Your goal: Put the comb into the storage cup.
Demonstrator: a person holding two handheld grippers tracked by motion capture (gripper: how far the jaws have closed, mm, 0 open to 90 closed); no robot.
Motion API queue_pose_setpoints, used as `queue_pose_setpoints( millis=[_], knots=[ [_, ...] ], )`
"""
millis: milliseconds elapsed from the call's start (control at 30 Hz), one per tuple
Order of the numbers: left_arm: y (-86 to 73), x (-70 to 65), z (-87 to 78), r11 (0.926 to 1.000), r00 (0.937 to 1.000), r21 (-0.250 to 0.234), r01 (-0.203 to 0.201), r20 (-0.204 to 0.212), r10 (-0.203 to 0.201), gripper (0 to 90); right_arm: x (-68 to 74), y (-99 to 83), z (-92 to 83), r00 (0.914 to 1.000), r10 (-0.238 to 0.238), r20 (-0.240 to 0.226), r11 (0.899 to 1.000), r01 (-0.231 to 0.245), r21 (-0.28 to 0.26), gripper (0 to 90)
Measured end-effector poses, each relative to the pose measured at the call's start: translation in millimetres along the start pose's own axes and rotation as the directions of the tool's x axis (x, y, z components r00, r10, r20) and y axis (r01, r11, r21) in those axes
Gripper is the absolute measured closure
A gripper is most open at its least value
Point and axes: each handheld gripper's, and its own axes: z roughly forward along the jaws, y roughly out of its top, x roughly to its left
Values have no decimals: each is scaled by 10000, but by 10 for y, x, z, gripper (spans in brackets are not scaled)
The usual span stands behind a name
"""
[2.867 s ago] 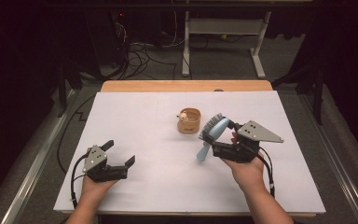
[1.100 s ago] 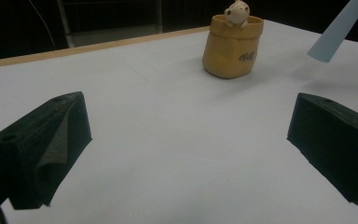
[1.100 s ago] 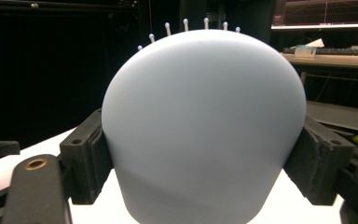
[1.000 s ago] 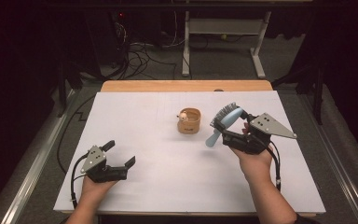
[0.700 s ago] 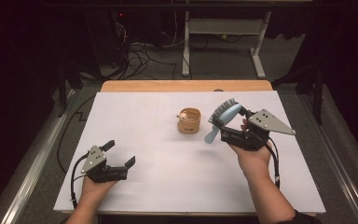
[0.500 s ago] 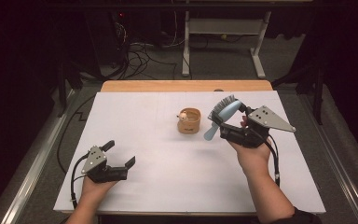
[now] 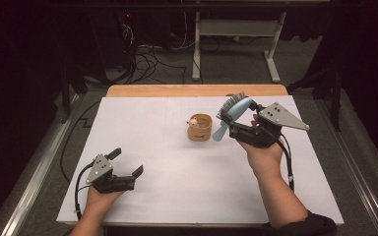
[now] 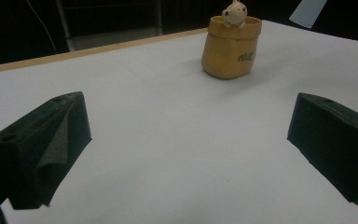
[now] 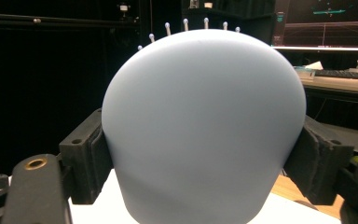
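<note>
High view: the brush (image 7: pixel 232 114), pale blue, is clamped in the right gripper (image 7: pixel 234 129) above the table's (image 7: pixel 152 206) far right part, bristles up and away, handle slanting down toward the cup (image 7: pixel 200 128). Right gripper view has the brush's rounded back (image 9: pixel 205 126) pressed between both pads, bristle tips peeking over its top. Just left of the brush, the tan cup stands upright with a small figure at its rim. Near left, the left gripper (image 7: pixel 126 163) rests low with its jaws spread wide and nothing between them; the cup (image 8: pixel 231 46) stands far ahead of it.
</note>
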Motion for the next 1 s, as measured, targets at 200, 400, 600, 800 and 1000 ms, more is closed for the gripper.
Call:
queue_pose_setpoints(
  millis=[200, 400, 600, 800, 1000],
  knots=[
    [-4, -4, 7, 9999, 10000, 102, -54, 24, 54, 4, -11, 44, 52, 10000, 19, 68, 10000, -18, -25, 206],
    [2, -8, 1, 9999, 10000, 84, -85, 14, 85, 4, -11, 77, 102, 9999, -34, 99, 10000, 34, -32, 206],
    [1, -3, 0, 9999, 10000, 103, -79, 58, 79, 4, 1, 114, 177, 9998, -97, 157, 9999, 98, -86, 206],
    [2, -2, -2, 9998, 9999, 126, -133, 71, 132, 4, 0, 142, 249, 9996, 91, 251, 9995, -83, -313, 206],
    [3, 1, -3, 9998, 9999, 130, -145, 76, 144, 4, 20, 135, 368, 9997, 42, 225, 9996, -35, -285, 206]
  ],
)
